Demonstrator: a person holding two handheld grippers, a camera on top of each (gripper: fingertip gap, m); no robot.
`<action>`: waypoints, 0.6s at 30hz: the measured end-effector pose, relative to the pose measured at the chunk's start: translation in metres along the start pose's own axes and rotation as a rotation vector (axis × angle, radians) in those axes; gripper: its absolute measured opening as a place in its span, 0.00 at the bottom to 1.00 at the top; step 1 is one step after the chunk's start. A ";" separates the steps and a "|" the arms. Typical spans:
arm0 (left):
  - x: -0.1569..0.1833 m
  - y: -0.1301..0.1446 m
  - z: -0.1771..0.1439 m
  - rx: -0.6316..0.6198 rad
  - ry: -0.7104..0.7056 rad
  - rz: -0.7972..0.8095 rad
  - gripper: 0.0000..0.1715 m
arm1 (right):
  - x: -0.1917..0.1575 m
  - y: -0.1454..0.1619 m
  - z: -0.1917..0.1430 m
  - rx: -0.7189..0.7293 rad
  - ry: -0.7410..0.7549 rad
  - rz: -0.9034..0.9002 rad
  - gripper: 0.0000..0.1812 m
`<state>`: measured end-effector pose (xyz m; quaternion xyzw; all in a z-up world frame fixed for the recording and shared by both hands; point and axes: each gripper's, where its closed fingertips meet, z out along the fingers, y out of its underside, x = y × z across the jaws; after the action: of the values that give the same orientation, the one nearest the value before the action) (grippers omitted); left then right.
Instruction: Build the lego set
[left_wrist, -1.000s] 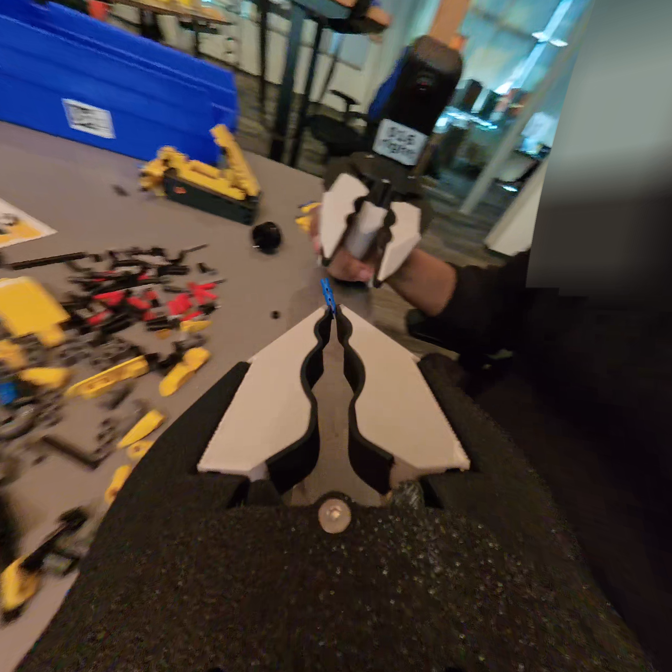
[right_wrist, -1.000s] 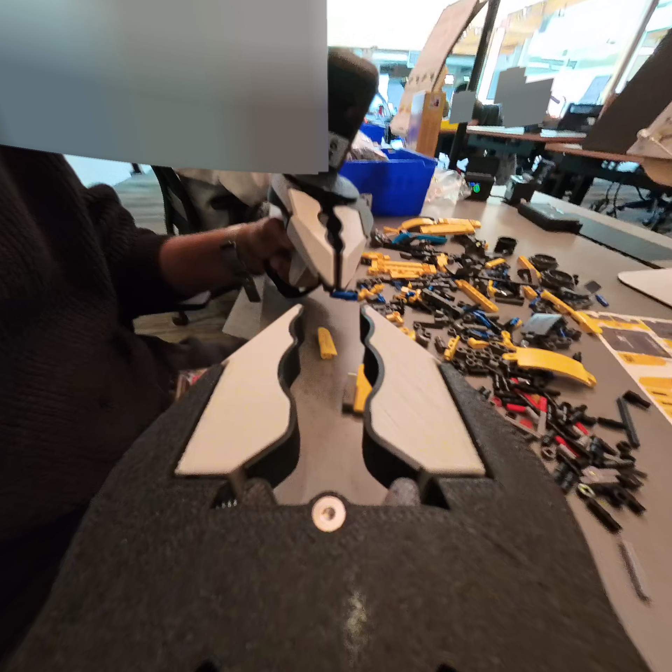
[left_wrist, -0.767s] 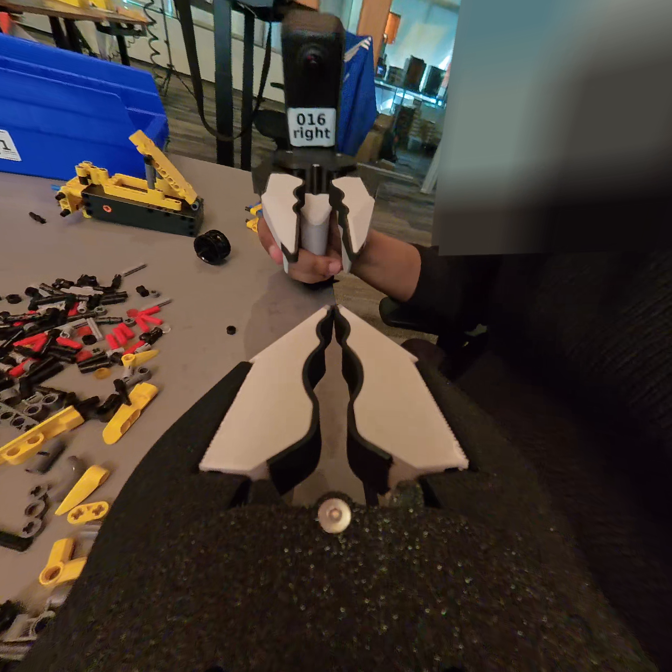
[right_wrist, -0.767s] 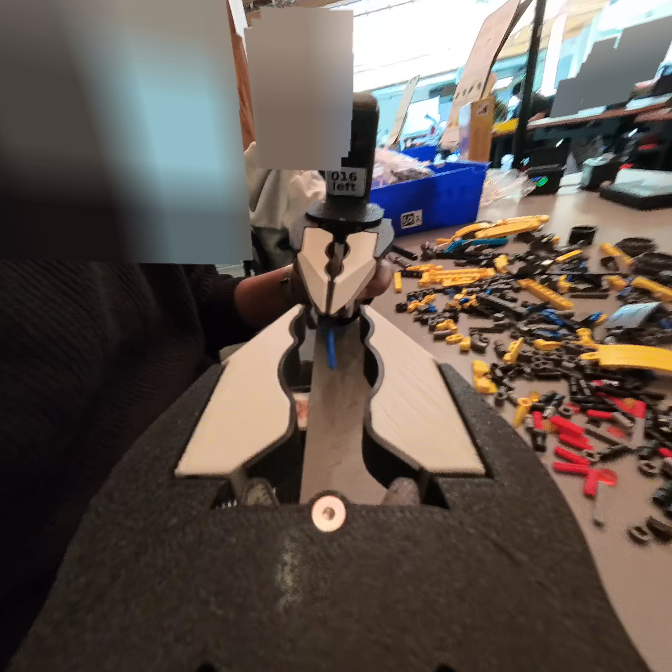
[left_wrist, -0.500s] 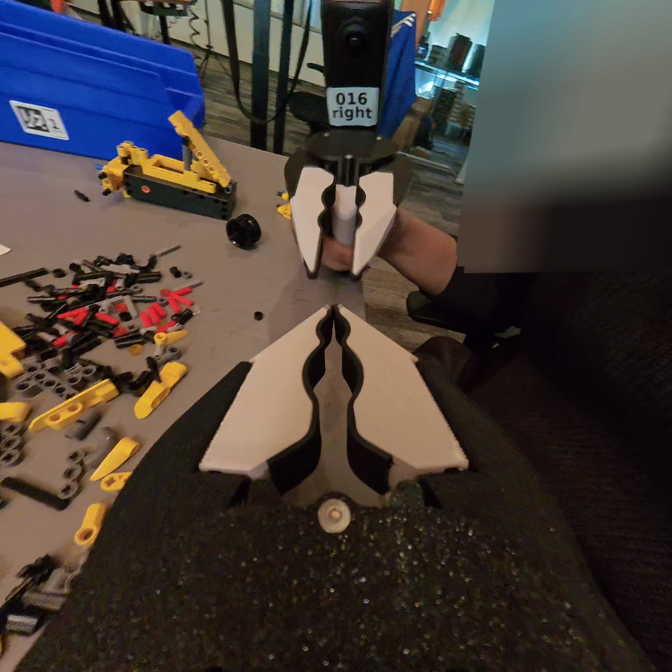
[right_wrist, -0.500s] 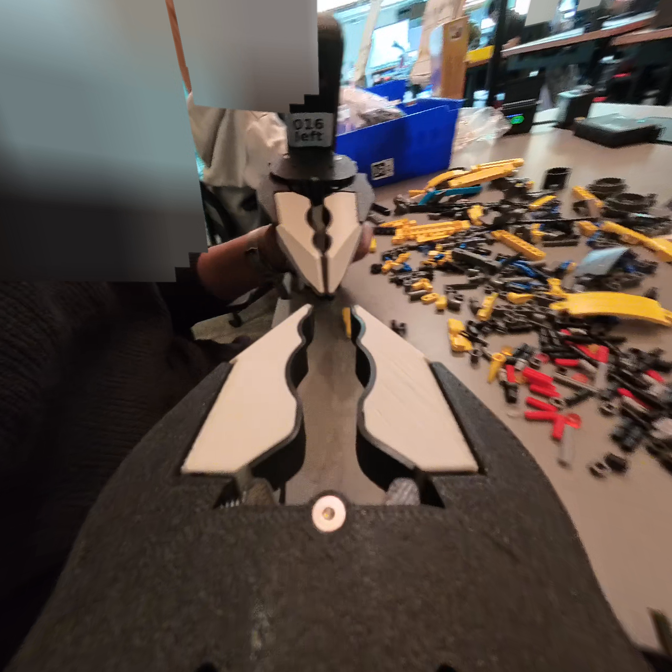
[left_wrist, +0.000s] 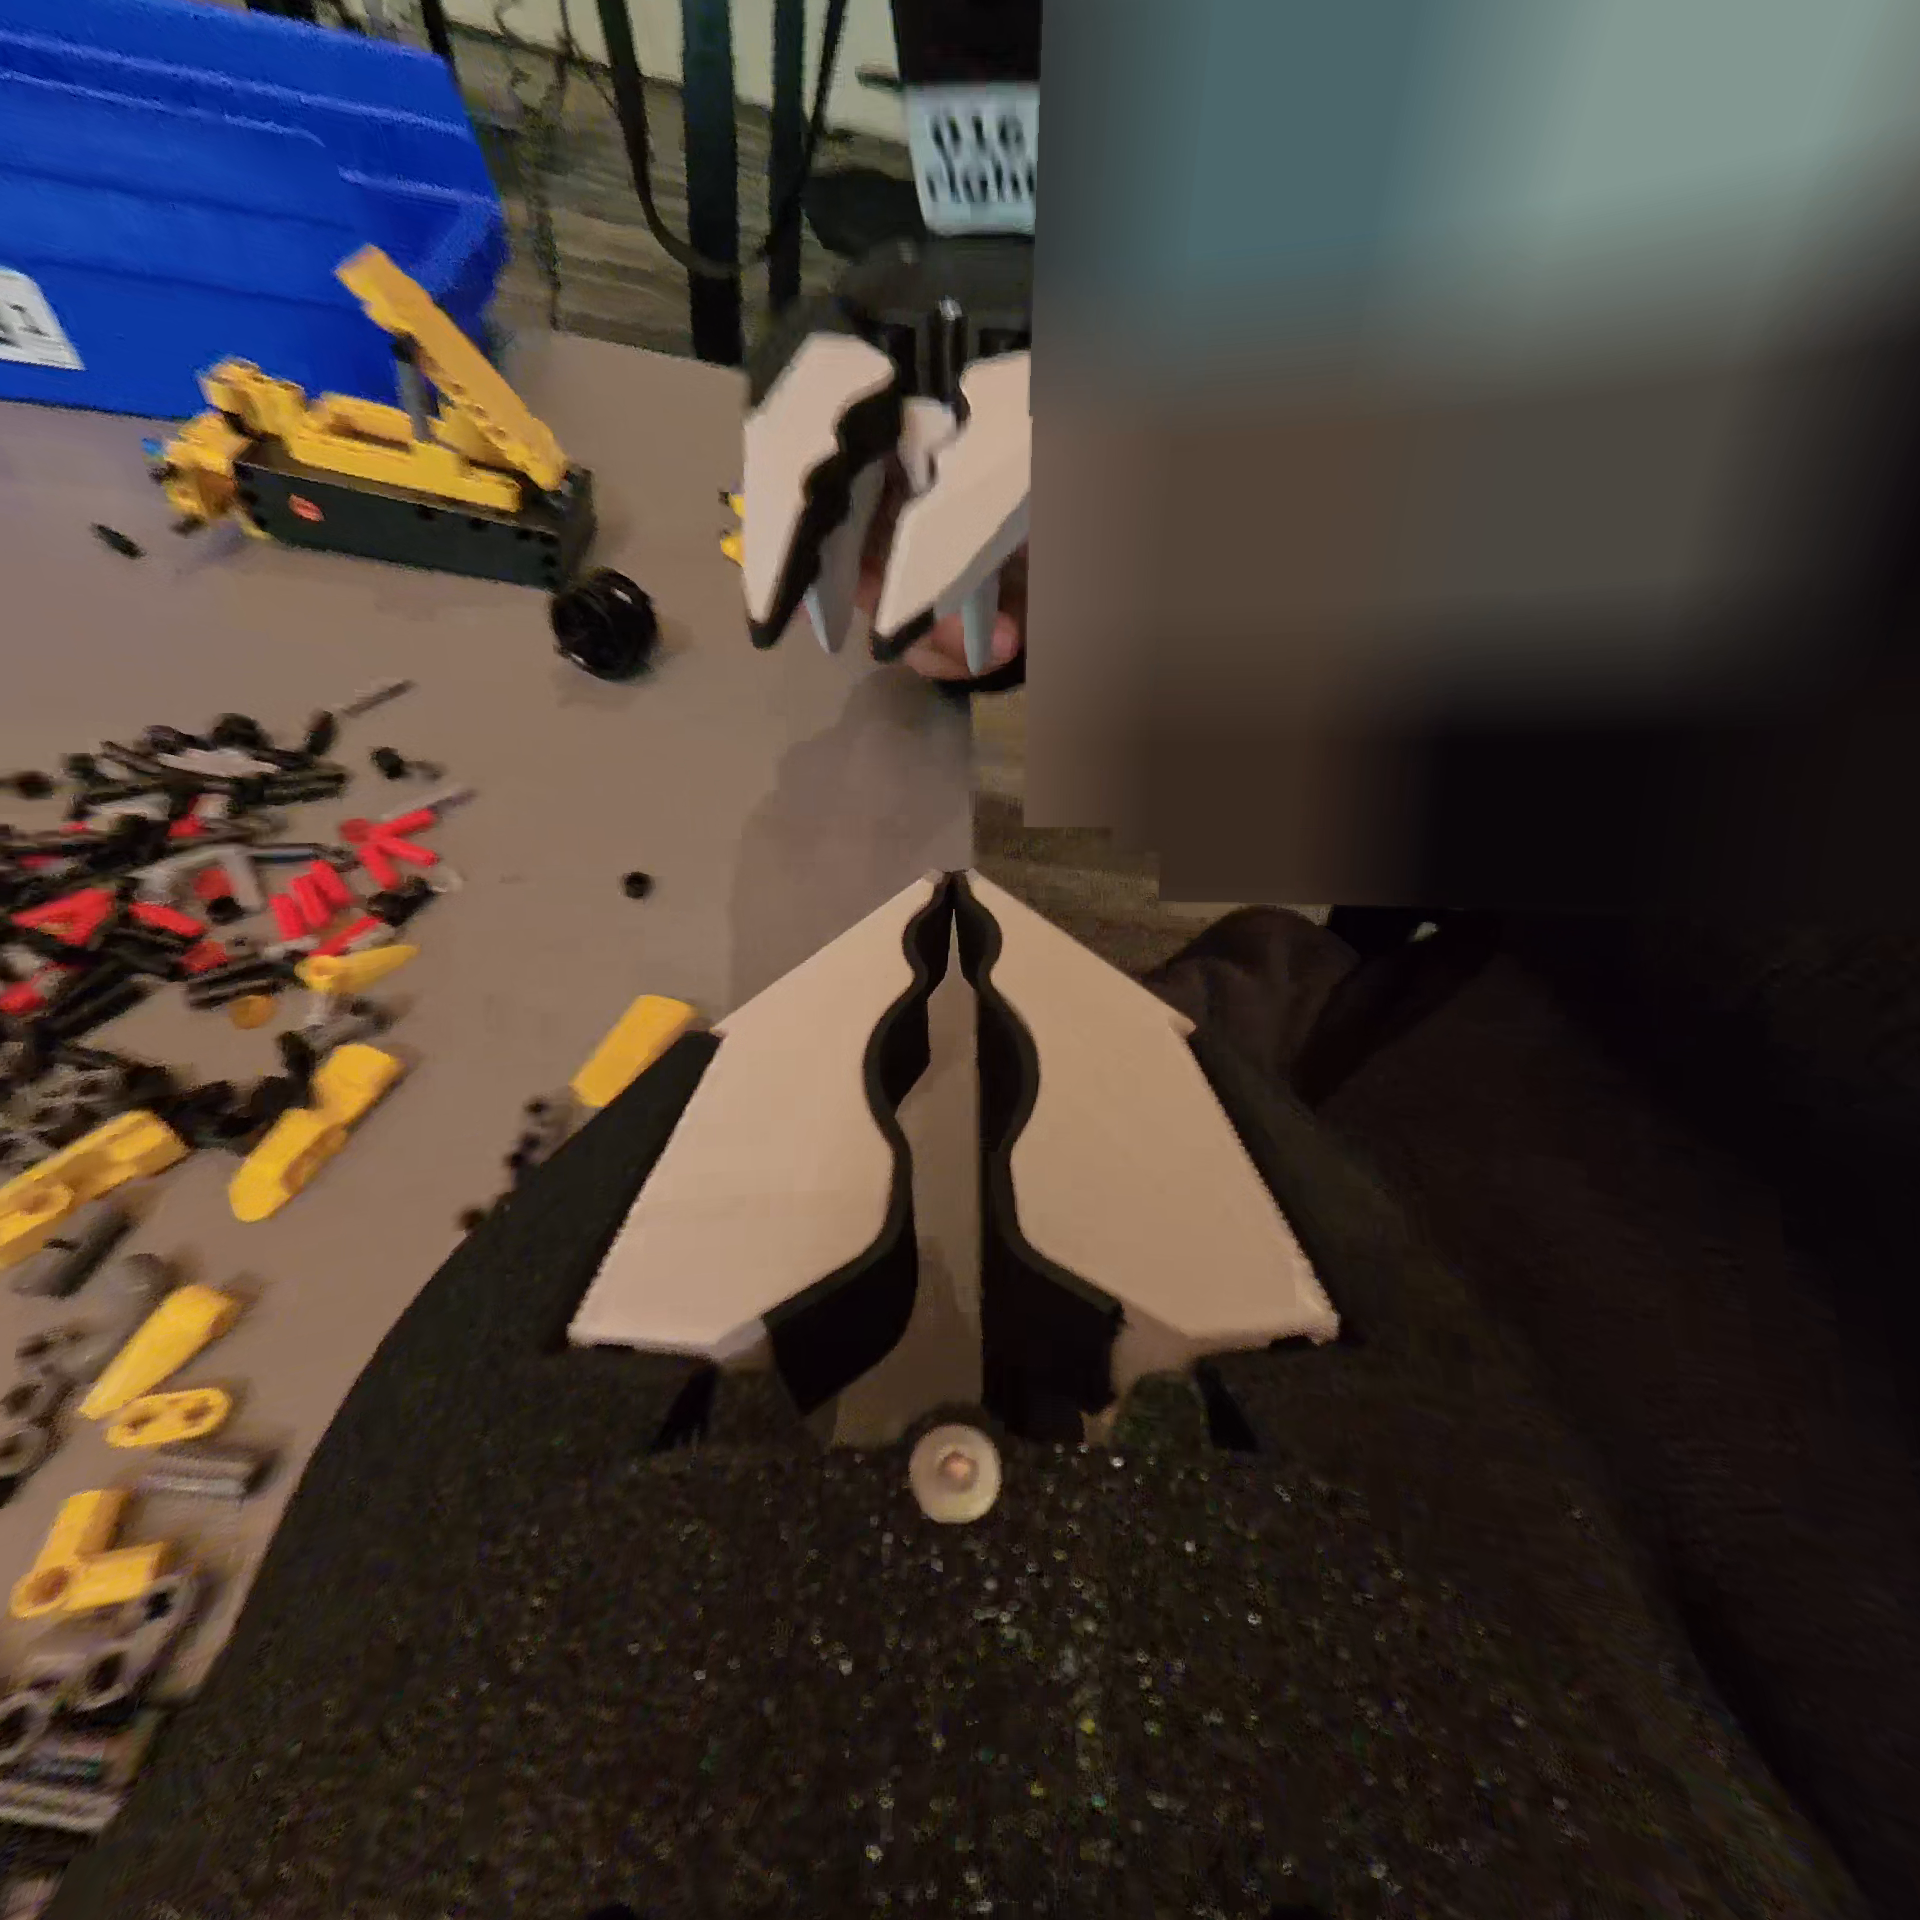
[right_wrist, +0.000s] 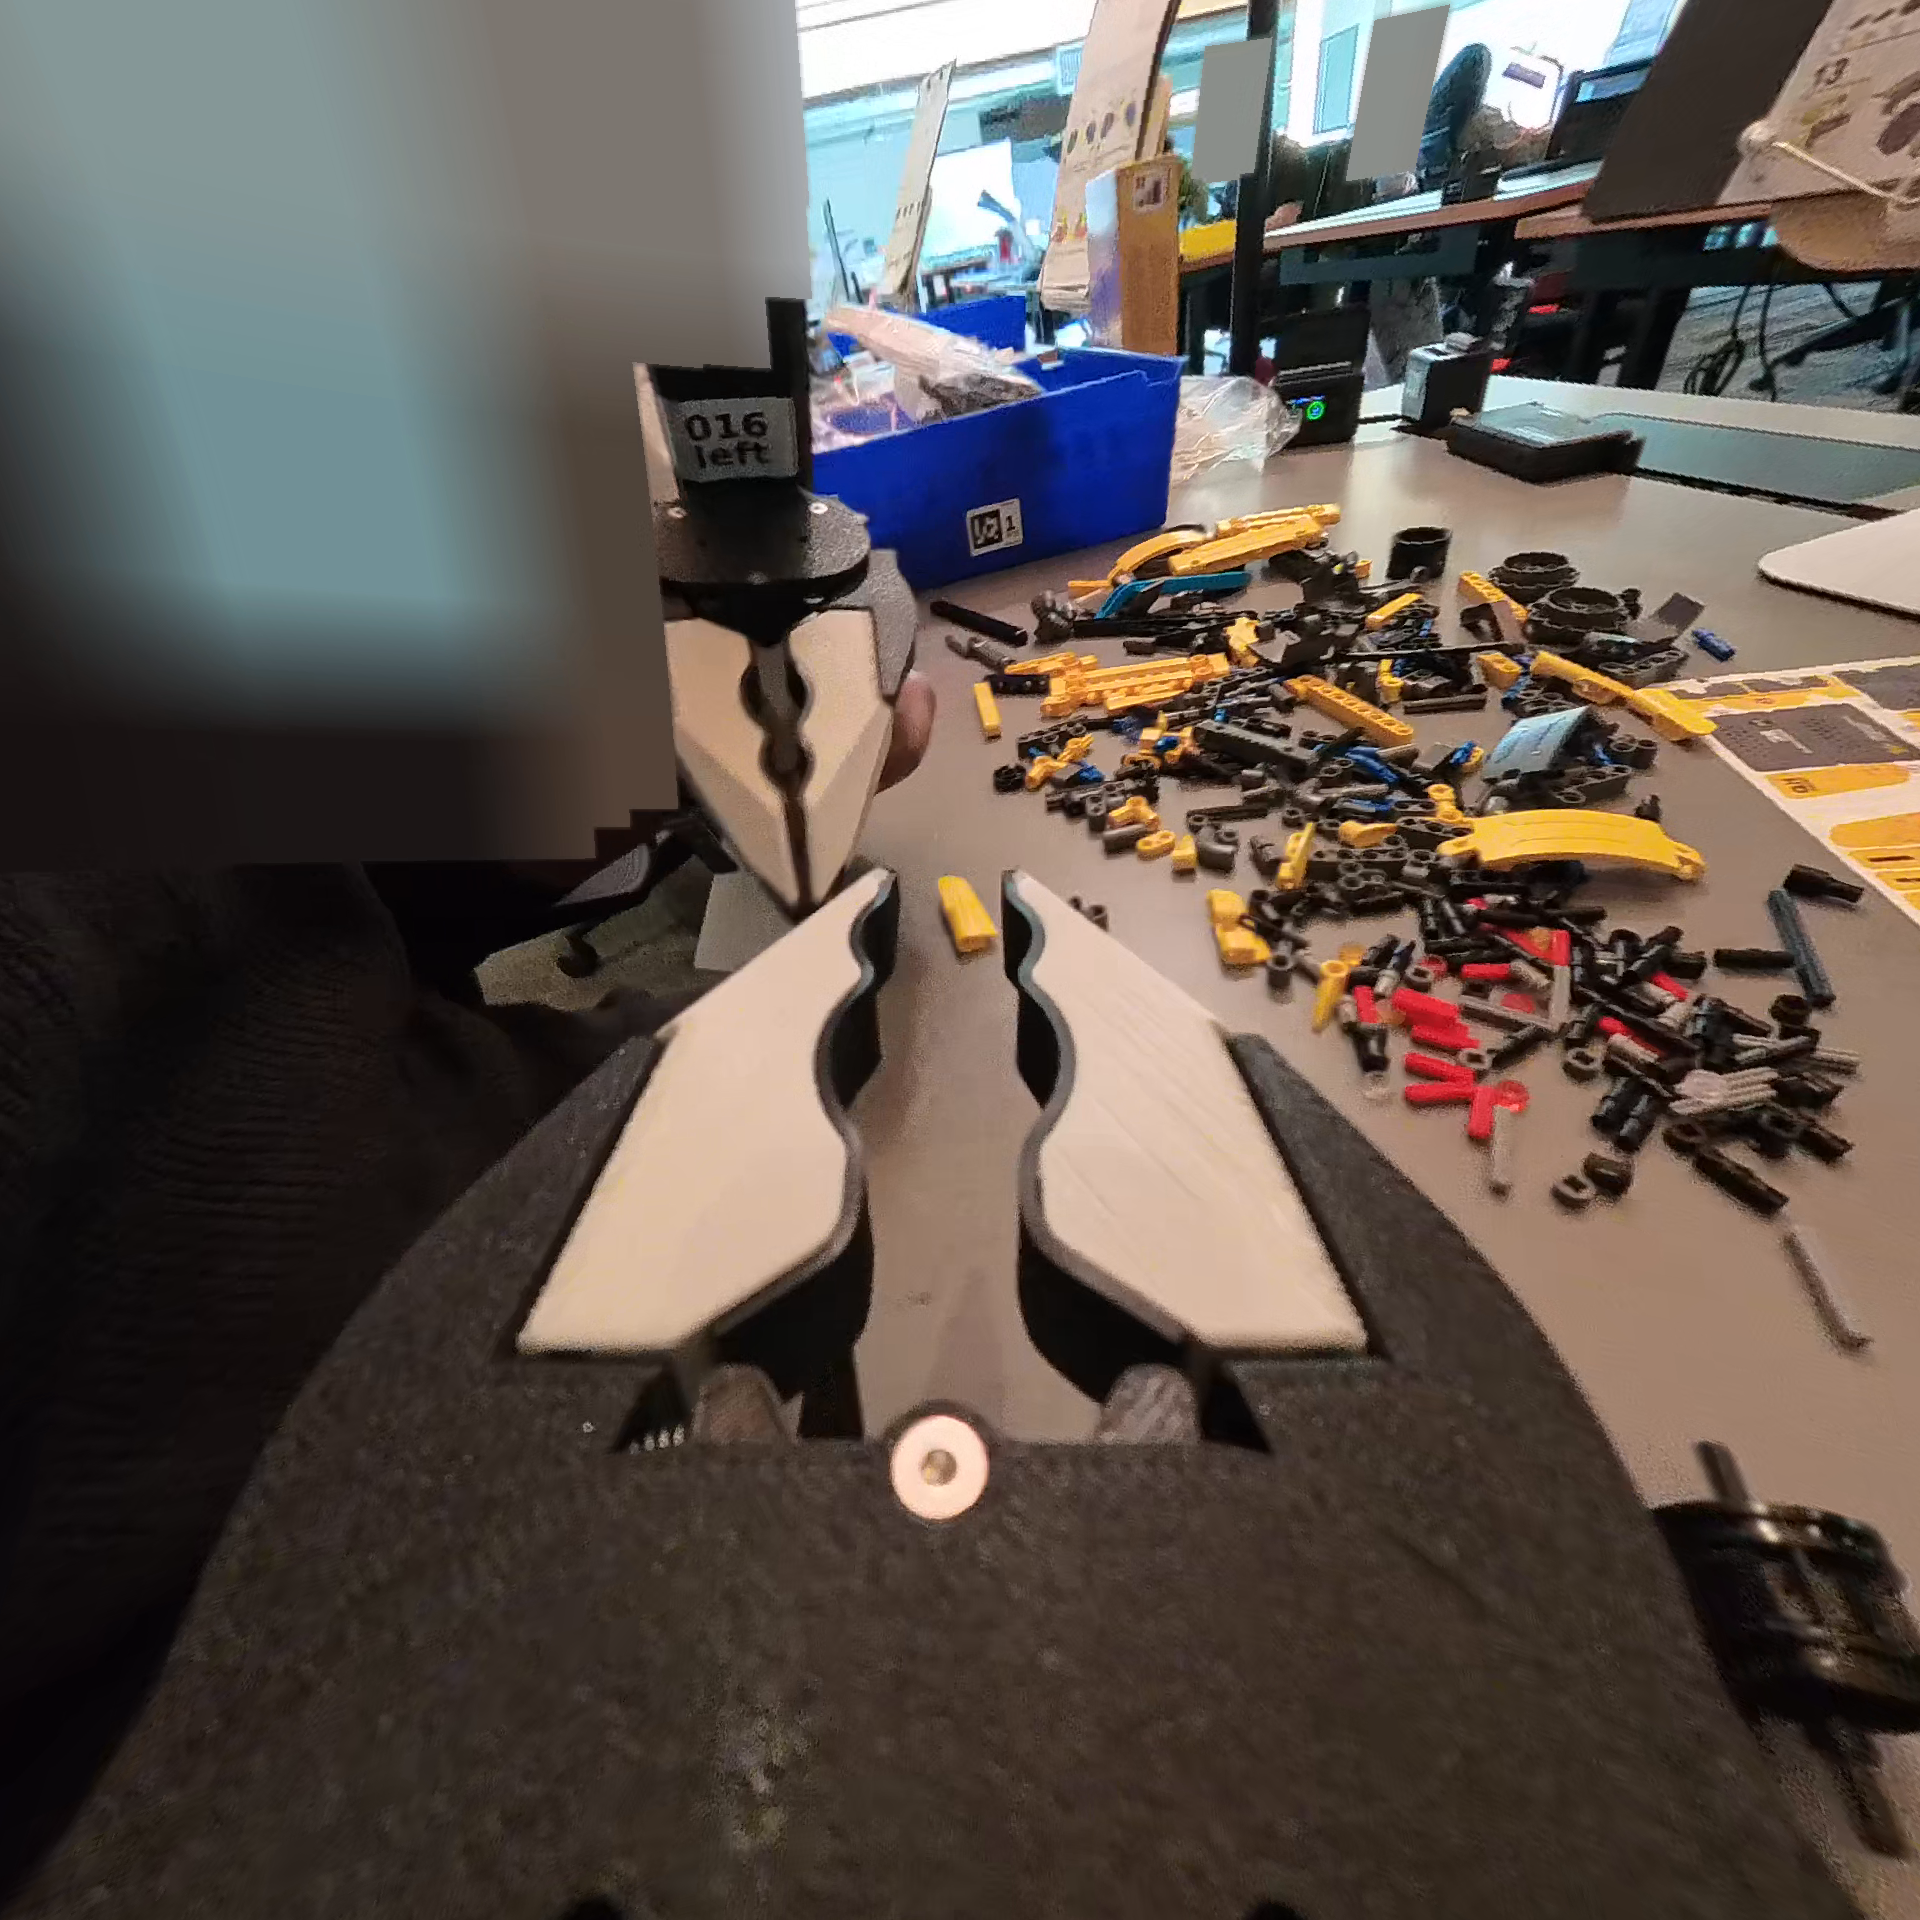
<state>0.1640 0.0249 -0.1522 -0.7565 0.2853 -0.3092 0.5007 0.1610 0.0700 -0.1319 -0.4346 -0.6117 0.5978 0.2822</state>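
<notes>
Two grippers over a grey table (right_wrist: 1558, 1351) strewn with building pieces; left gripper (left_wrist: 951, 883): jaws together, tips meeting, nothing visible between them, poised above the table's near edge; right gripper (right_wrist: 948, 881): jaws apart, empty; yellow piece (right_wrist: 966, 912): lies flat on the table just beyond the right gripper's gap, long axis roughly in line with the fingers, right gripper nearer to it than the left; left gripper's tips sit just left of the right gripper's left finger, close, contact not discernible; parts pile (right_wrist: 1455, 831): black, yellow, red and blue, spread right and far of the yellow piece, bare table around that piece; yellow-and-black assembly (left_wrist: 384, 468) and black wheel (left_wrist: 603, 623): far left in left wrist view; blue bin (right_wrist: 997, 457): far side.
</notes>
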 end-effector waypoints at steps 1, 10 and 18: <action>0.012 0.009 0.006 -0.041 0.009 0.014 0.00 | -0.007 0.002 -0.002 -0.015 0.005 -0.016 0.11; 0.099 0.150 0.072 -0.484 -0.065 0.007 0.03 | -0.099 0.078 -0.033 -0.100 -0.017 0.029 0.05; 0.088 0.169 0.087 -0.441 -0.009 -0.181 0.03 | -0.092 0.206 -0.035 -0.499 0.178 0.108 0.00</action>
<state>0.2662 -0.0466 -0.3212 -0.8713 0.2750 -0.2797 0.2948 0.2736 -0.0119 -0.3122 -0.5734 -0.6888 0.4024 0.1867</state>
